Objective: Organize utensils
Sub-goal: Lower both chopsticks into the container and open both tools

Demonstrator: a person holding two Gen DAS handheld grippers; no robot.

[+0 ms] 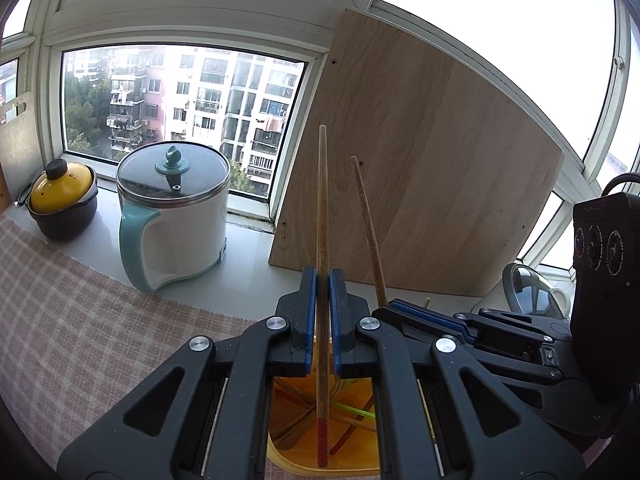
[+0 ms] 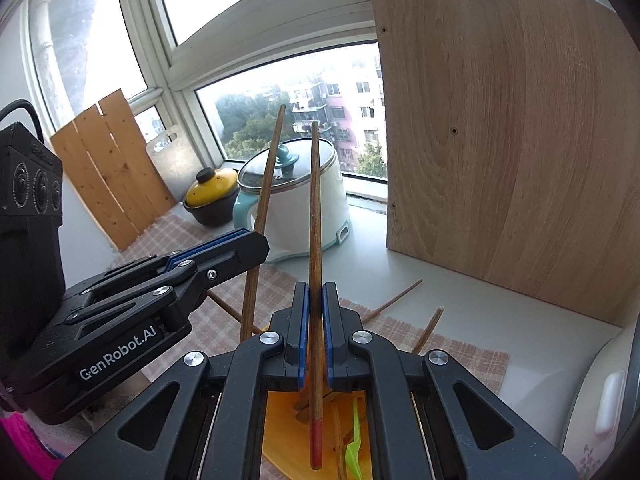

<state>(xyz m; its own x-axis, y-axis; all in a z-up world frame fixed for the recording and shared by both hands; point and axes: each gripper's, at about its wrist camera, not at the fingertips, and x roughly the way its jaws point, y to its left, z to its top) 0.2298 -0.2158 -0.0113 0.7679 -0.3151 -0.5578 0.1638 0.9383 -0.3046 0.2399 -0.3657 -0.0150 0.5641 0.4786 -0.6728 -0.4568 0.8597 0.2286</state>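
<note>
My left gripper (image 1: 323, 280) is shut on a wooden chopstick (image 1: 322, 200) with a red lower end. It stands nearly upright over an orange container (image 1: 288, 456) that holds several chopsticks. My right gripper (image 2: 315, 292) is shut on a second red-ended chopstick (image 2: 315, 208), also upright above the orange container (image 2: 280, 420), where a green utensil (image 2: 354, 440) lies. The two grippers sit side by side. In the left wrist view the right gripper (image 1: 394, 306) shows with its chopstick (image 1: 368, 224). The right wrist view shows the left gripper (image 2: 260, 240) and its chopstick (image 2: 268, 172).
Loose chopsticks (image 2: 396, 296) lie on the checked cloth (image 2: 460, 352) past the container. A white electric pot (image 1: 172, 216) with a teal handle and a yellow-lidded pot (image 1: 64, 200) stand by the window. A wooden board (image 1: 420, 180) leans at the right; a white appliance (image 2: 600, 400) is close by.
</note>
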